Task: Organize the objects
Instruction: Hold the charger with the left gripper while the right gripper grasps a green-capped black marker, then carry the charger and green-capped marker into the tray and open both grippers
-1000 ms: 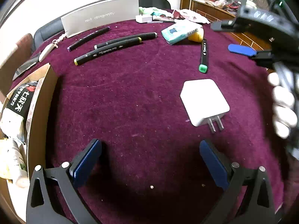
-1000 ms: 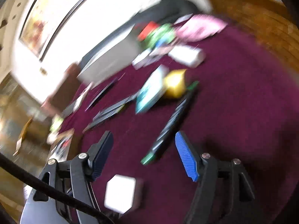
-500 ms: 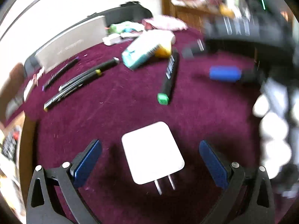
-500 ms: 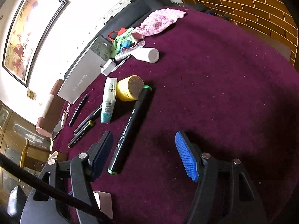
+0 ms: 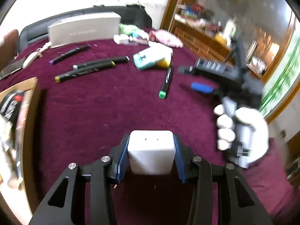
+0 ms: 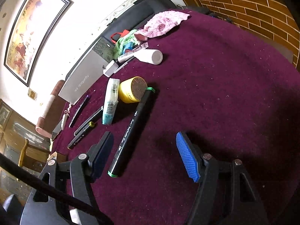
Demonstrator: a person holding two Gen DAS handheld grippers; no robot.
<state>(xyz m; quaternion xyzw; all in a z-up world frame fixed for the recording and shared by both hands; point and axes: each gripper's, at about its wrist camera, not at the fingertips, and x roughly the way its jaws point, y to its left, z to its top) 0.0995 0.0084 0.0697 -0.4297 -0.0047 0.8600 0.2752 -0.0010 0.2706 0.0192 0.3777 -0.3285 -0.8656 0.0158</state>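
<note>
My left gripper (image 5: 151, 150) is shut on a white wall charger (image 5: 151, 151), held between its blue pads above the maroon tablecloth (image 5: 97, 112). My right gripper (image 6: 144, 155) is open and empty. It hovers low over the cloth (image 6: 225, 93), with the green-capped black marker (image 6: 131, 131) lying just inside its left finger. That marker (image 5: 166, 82) and the right gripper (image 5: 202, 88), held by a gloved hand, also show in the left wrist view.
A cardboard box (image 5: 22, 131) of items sits at the left edge. Black markers (image 5: 90, 69), a tissue pack (image 6: 110, 101), a yellow jar (image 6: 134, 91), a white bottle (image 6: 150, 56), a grey box (image 6: 82, 82) and a pink cloth (image 6: 165, 24) lie farther back.
My left gripper moved onto the white charger, closed on it and lifted it. My right gripper moved forward so the green-capped marker lies closer between its fingers.
</note>
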